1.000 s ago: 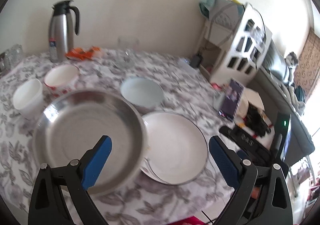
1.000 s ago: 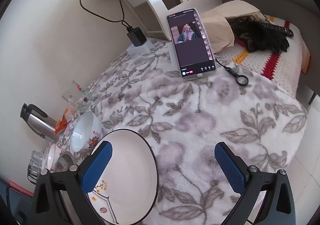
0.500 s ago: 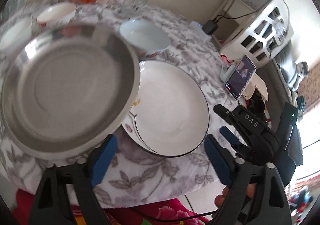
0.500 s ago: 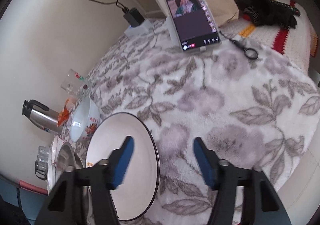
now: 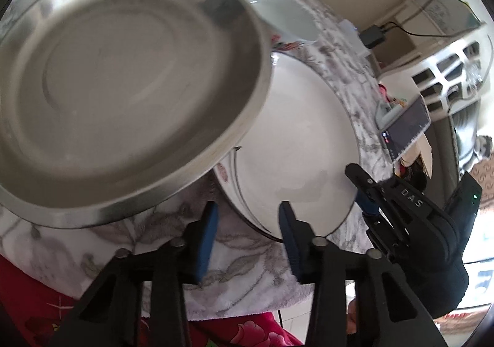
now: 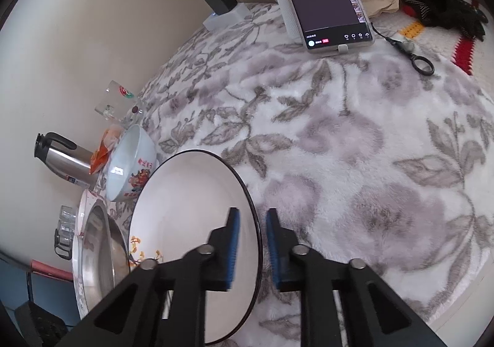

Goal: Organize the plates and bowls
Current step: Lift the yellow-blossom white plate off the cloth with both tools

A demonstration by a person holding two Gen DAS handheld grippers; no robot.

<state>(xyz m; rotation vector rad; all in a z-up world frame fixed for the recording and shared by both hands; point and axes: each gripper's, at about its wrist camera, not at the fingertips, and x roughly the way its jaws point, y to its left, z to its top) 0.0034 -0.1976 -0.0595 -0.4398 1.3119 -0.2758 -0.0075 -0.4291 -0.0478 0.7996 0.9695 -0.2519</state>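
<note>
Soft, bright daylight fills both fisheye views, edges bending and vignetted black, while the round steel basin (image 5: 123, 78) smears with motion blur.

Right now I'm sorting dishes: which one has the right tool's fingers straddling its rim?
The white plate with the black rim; the right tool brackets its edge. The steel pan and bowl sit apart.

left gripper (image 5: 247, 232) jaws half-closed, right gripper (image 6: 252, 249) jaws narrower (both low)
</note>
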